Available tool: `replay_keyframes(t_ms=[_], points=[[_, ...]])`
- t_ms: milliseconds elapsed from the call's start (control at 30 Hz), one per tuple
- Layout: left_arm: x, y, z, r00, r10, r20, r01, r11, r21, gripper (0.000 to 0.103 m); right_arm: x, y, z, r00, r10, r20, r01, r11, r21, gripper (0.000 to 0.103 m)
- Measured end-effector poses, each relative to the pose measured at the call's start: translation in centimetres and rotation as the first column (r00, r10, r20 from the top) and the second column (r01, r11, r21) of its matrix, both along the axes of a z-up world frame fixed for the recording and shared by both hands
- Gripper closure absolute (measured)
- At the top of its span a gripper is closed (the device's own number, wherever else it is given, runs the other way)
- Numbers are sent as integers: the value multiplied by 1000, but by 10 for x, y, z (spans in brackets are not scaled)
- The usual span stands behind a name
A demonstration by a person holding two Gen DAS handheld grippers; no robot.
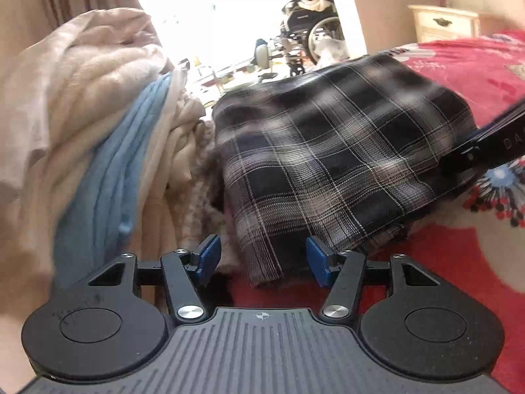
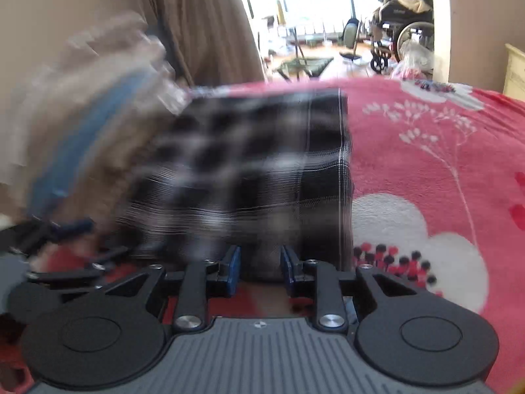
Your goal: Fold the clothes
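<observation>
So the left hand-held gripper (image 1: pixel 262 259) hangs half open with nothing pinched, its pads right at the near corner of the folded plaid shirt (image 1: pixel 328 151). The right hand-held gripper (image 2: pixel 261 269) is narrow, empty, at the shirt's near edge. The shirt lies on the red floral blanket (image 2: pixel 426 151), beside a heap of cream and blue clothes (image 1: pixel 98 131).

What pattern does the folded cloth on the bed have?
The folded cloth is a dark navy-and-grey plaid with thin pale lines; the left wrist view shows it best.

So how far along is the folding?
Done: the plaid garment lies folded on the red blanket. In hand: nothing; left gripper stands open at its corner, right gripper is opening, empty. Left: the heaped cream and blue clothes beside it.
</observation>
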State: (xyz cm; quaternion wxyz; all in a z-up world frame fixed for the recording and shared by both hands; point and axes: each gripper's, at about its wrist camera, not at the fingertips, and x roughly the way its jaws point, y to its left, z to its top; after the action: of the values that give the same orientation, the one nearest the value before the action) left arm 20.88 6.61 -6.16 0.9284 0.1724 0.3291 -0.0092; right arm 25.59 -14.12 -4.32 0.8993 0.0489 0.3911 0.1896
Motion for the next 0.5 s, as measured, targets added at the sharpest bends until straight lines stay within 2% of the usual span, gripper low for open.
replay_keyframes(t_ms=[33,67,100,167,267,333,400,500], points=[[-6,1,4,1000,8,-1,-8,1000,-15,45,-15,-1,8,1000,1,19,-1,1000,-1,68],[-16,2,10,1000,6,0,-6,999,-33,45,-33,-3,16,1000,8,29,-8,1000,-3,58],[-25,4,15,1000,4,-2,-4,999,-50,45,-51,-6,23,999,15,39,-15,1000,-6,53],[-43,9,28,1000,3,-27,-5,997,-78,45,-92,-10,29,999,18,46,-18,1000,-4,48],[-85,18,54,1000,3,-8,-4,991,-137,41,-132,-7,30,999,-24,38,24,1000,-12,39],[-110,23,69,1000,17,23,-13,984,-177,26,-152,-4,29,999,-43,32,44,999,-27,31],[-130,26,82,997,48,62,-34,976,-217,19,-164,1,26,997,-61,45,64,996,-62,24],[-147,30,93,991,121,53,-103,958,-267,9,-173,11,24,996,-73,56,79,991,-108,18]])
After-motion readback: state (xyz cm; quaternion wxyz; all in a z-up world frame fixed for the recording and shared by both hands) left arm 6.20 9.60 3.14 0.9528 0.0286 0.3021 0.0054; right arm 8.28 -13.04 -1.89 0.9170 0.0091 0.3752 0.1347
